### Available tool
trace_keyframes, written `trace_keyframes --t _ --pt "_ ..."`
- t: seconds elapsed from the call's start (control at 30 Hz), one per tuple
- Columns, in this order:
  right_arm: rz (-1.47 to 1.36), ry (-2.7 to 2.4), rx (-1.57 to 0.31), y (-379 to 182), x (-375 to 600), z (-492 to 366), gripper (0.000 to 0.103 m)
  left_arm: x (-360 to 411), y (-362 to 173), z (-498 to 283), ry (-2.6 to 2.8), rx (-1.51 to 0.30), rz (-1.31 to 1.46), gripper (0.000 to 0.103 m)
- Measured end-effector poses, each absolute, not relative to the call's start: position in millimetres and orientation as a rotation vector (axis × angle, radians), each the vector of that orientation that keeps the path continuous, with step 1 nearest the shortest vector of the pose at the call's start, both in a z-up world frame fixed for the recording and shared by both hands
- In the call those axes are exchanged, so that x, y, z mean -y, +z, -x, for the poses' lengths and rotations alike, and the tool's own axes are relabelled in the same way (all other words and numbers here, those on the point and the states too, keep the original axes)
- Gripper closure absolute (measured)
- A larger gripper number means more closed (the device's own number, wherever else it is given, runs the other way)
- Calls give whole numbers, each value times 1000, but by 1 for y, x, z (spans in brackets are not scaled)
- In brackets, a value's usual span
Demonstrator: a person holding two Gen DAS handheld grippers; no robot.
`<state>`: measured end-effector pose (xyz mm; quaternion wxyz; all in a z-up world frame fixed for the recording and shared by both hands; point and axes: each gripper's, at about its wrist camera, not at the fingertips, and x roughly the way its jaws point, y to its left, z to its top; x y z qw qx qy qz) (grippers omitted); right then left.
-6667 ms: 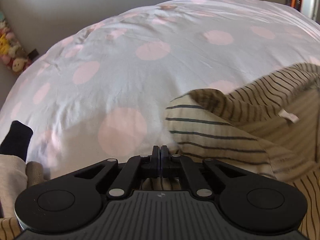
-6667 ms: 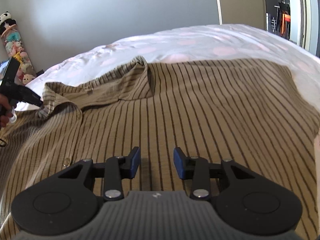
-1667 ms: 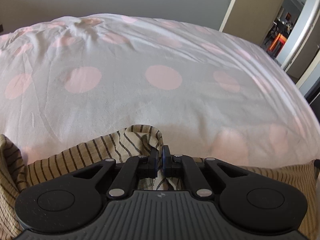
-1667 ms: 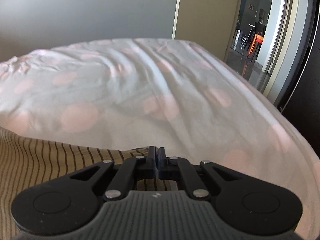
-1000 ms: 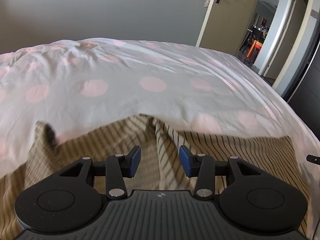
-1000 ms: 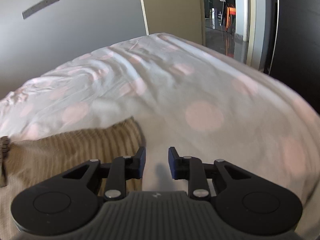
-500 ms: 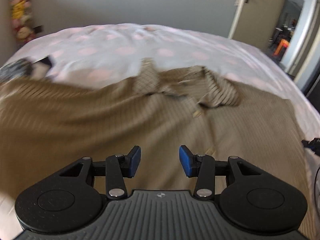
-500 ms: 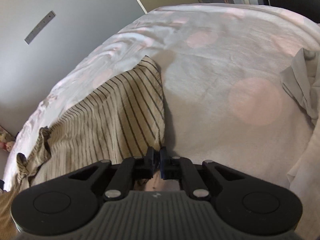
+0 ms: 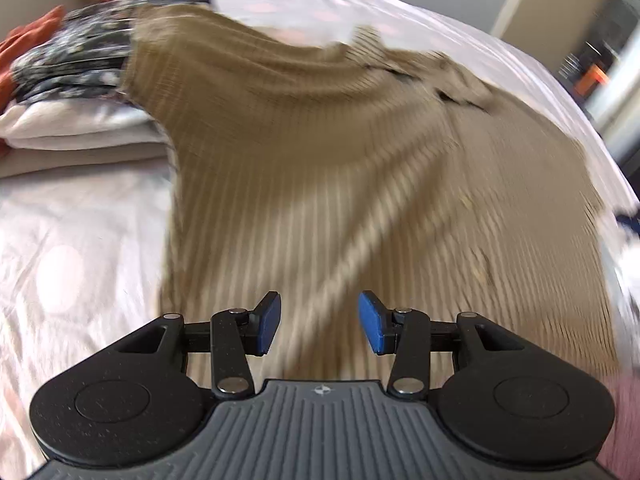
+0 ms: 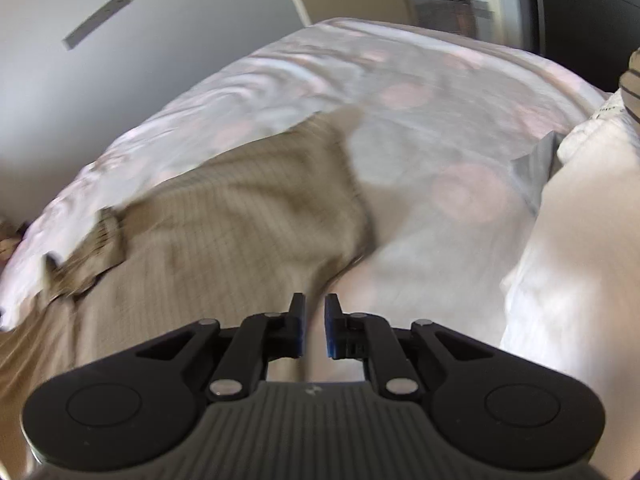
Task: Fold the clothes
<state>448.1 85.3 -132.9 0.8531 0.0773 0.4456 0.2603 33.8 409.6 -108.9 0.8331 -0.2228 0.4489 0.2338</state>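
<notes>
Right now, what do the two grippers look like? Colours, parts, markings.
Both match. The left gripper and right gripper are matte black, each with a grey ribbed centre plate bearing a small white logo, two round black lobes, silver pivot rivets on black linkage arms, and blue pads on the fingertips. No cables or sleeves visible.

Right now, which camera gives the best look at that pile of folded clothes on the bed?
The left wrist view. The pile of folded clothes sits at its upper left, with cream, dark patterned and orange layers, and the striped shirt overlaps its edge. The right wrist view does not show that pile, only the shirt and other pale fabric on the right.
</notes>
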Motion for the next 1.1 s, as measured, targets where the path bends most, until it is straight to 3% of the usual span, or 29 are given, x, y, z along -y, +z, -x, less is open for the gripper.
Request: trace_keyframes --t 0.1,0.2,0.57,0.67,1.0,1.03,1.1 --pt "-148 656 -970 -114 -86 -390 87 -385 -113 -27 410 -976 441 62" --pt "-112 763 -1014 -105 -89 -325 71 -361 -118 -20 324 -999 410 62" --pt "181 1034 -1144 -130 -134 -136 72 -280 -141 -16 83 -1060 263 62" --pt "281 1066 -1163 -143 -146 -113 79 -271 -151 -19 70 -1063 221 62" --pt "435 1049 -1139 -168 -151 -99 83 -262 -192 -50 33 -1112 256 62" --pt "445 1049 -1133 -170 -152 -99 83 -263 -193 -50 36 -1111 259 66" --pt "443 1054 -1136 -172 -154 -100 82 -267 -193 -47 68 -1101 269 86"
